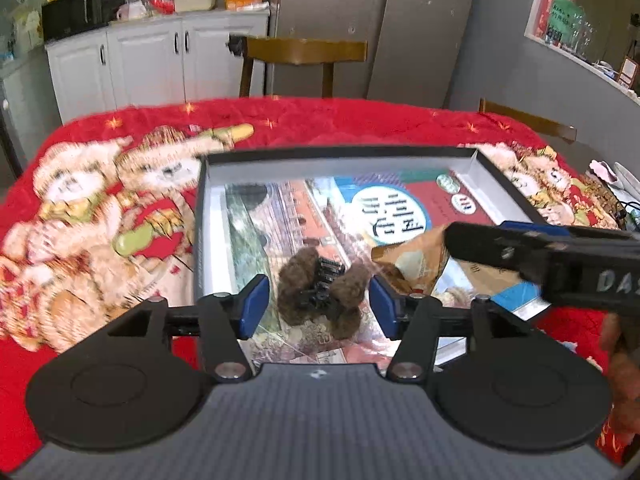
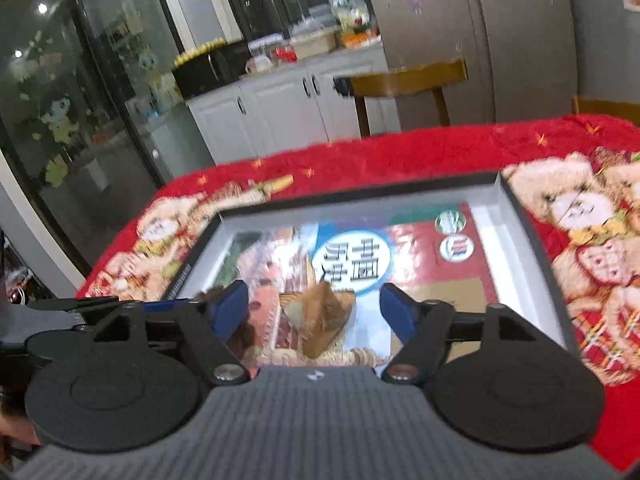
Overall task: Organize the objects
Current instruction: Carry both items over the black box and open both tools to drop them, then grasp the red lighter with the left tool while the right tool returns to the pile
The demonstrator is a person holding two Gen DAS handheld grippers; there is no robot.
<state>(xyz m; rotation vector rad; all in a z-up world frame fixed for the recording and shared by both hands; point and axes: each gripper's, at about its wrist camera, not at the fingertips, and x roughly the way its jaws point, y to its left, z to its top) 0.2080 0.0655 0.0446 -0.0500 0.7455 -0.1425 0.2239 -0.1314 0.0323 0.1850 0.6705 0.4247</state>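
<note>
The left hand-held gripper (image 1: 318, 306) stands part open, its blue pads either side of, but not pressing, a brown furry hair clip (image 1: 320, 294) lying near the front of the shallow box (image 1: 340, 160), while the right hand-held gripper (image 2: 314, 312) gapes wide and empty above a crumpled tan packet (image 2: 320, 316) beside the clip. Both items appear delivered into the box on the red bear-print cloth (image 1: 100, 220) covering the bench; whether anything remains to tidy cannot be told, though small clutter shows at the far right edge.
</note>
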